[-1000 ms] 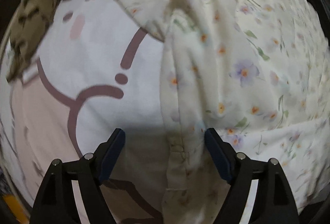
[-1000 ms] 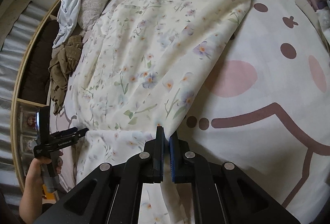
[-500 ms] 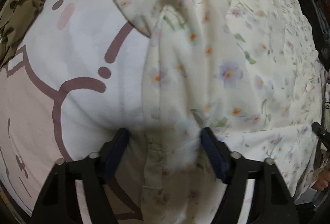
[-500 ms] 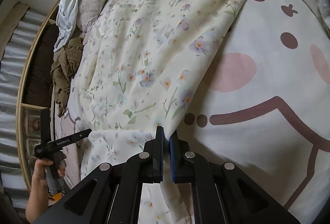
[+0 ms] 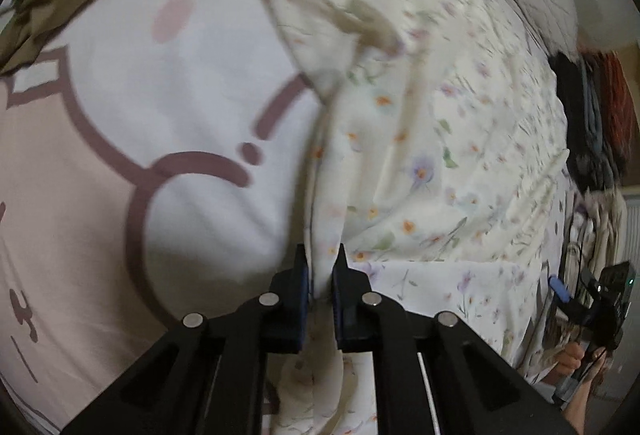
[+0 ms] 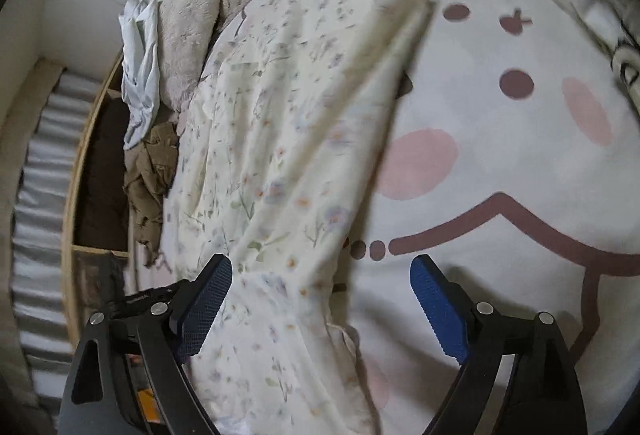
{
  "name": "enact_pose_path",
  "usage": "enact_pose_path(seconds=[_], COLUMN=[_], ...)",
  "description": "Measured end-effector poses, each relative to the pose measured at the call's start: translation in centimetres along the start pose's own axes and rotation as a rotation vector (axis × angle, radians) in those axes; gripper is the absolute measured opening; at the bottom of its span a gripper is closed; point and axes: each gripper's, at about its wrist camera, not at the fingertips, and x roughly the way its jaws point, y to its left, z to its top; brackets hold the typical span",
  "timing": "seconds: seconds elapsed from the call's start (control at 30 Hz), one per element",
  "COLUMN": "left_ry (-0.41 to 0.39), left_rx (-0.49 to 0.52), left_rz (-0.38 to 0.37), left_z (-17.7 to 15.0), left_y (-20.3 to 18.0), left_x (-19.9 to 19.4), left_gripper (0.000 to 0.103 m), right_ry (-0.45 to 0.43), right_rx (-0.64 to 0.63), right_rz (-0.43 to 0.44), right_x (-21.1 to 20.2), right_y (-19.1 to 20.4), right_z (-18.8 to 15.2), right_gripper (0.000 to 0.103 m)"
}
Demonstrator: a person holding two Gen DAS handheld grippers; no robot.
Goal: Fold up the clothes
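A: At the near edge of the bed, the left gripper (image 5: 320,267) is clamped on a bunched fold of the flowered garment (image 5: 420,139); cloth runs up between its two pads.

B: And the right gripper (image 6: 320,283)?

A: Its pads stand wide apart over the near end of the garment, gripping nothing. The cloth lies between and under them.

B: Where does the garment lie?

A: Stretched lengthwise along the cartoon-print sheet (image 6: 500,155), one long side doubled over, the far end up near the fluffy pillow (image 6: 188,35).

B: So which step?

A: I'd judge a lengthwise fold, one end pinched. Whether the free gripper is about to take a corner or has let one go, this view doesn't settle.

B: What does it call for?

A: Keeping the thin cloth taut and the edges lined up. Beyond it, an olive garment (image 6: 150,179) and a pale one (image 6: 138,63) sit crumpled at the bed's far side.
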Motion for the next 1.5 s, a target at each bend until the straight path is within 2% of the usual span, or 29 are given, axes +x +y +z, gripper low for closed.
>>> enact_pose_path(seconds=[0.03, 0.07, 0.13, 0.23, 0.4, 0.43, 0.47, 0.5, 0.6, 0.67, 0.73, 0.9, 1.0, 1.1, 1.17, 1.2, 1.27, 1.3, 1.43, 1.5], left_ry=[-0.003, -0.005, -0.011, -0.006, 0.035, 0.038, 0.039, 0.038, 0.032, -0.032, -0.112, -0.382, -0.497, -0.615, -0.718, -0.787, -0.882, -0.929, -1.114, -1.198], left_rx=[-0.009, -0.018, -0.036, -0.046, -0.016, -0.007, -0.001, -0.002, -0.036, -0.057, -0.07, -0.057, -0.054, 0.037, 0.127, 0.177, 0.226, 0.251, 0.349, 0.402], left_rz=[-0.003, -0.006, -0.011, -0.03, -0.072, -0.07, -0.068, -0.064, -0.084, -0.16, -0.261, -0.58, -0.763, -0.867, -0.916, -0.913, -0.849, -0.817, -0.679, -0.589], left_z=[-0.1, -0.2, -0.3, -0.5, -0.3, -0.3, -0.2, -0.2, -0.1, 0.1, 0.3, 0.1, -0.4, -1.4, -2.6, -3.5, -5.1, -6.0, -9.2, -11.6], left_y=[0.2, 0.4, 0.8, 1.2, 0.6, 0.6, 0.4, 0.3, 0.8, 0.5, 0.0, -2.7, -3.8, -6.6, -8.2, -9.0, -10.3, -10.9, -13.5, -14.4], left_x=[-0.1, -0.2, -0.3, -0.5, 0.7, 1.0, 1.3, 1.5, 0.9, -0.8, -3.3, -13.9, -20.0, -27.1, -32.5, -34.9, -37.8, -39.2, -44.9, -46.4], left_gripper=[0.01, 0.01, 0.01, 0.01, 0.011, 0.011, 0.012, 0.013, 0.012, 0.01, 0.009, 0.009, 0.009, 0.009, 0.009, 0.009, 0.009, 0.009, 0.009, 0.009], right_ry=[0.016, 0.032, 0.075, 0.138, 0.182, 0.199, 0.219, 0.239, 0.21, 0.162, 0.068, -0.179, -0.317, -0.467, -0.615, -0.691, -0.842, -0.897, -0.962, -1.007], right_rx=[0.015, 0.029, 0.001, -0.05, -0.111, -0.123, -0.126, -0.121, -0.106, -0.073, -0.095, -0.227, -0.318, -0.456, -0.594, -0.665, -0.804, -0.86, -0.905, -0.948], right_rz=[0.023, 0.046, 0.029, -0.004, 0.006, -0.003, -0.021, -0.043, -0.048, -0.007, 0.025, 0.072, 0.104, 0.109, 0.047, 0.013, -0.057, -0.14, -0.19, -0.207], right_x=[0.4, 0.7, 2.2, 4.5, 6.2, 6.6, 7.2, 8.1, 8.4, 6.9, 3.5, -5.9, -12.2, -19.2, -22.9, -24.7, -28.4, -29.1, -32.5, -34.0], right_y=[-0.3, -0.6, -0.6, -0.3, 1.2, 1.5, 1.8, 2.1, 2.7, 3.4, 5.3, 11.0, 14.7, 19.8, 23.6, 25.5, 29.3, 31.0, 34.7, 35.2], right_z=[0.1, 0.2, 0.2, -0.3, -1.3, -1.6, -1.8, -2.1, -2.8, -2.5, -1.7, 0.2, 0.8, 0.5, -1.5, -2.5, -4.6, -5.1, -6.7, -8.5], right_gripper=[0.086, 0.075, 0.068, 0.067, 0.066, 0.049, 0.02, 0.012, 0.01, 0.008, 0.007, 0.007, 0.007, 0.007, 0.007, 0.007, 0.007, 0.007, 0.007, 0.007])
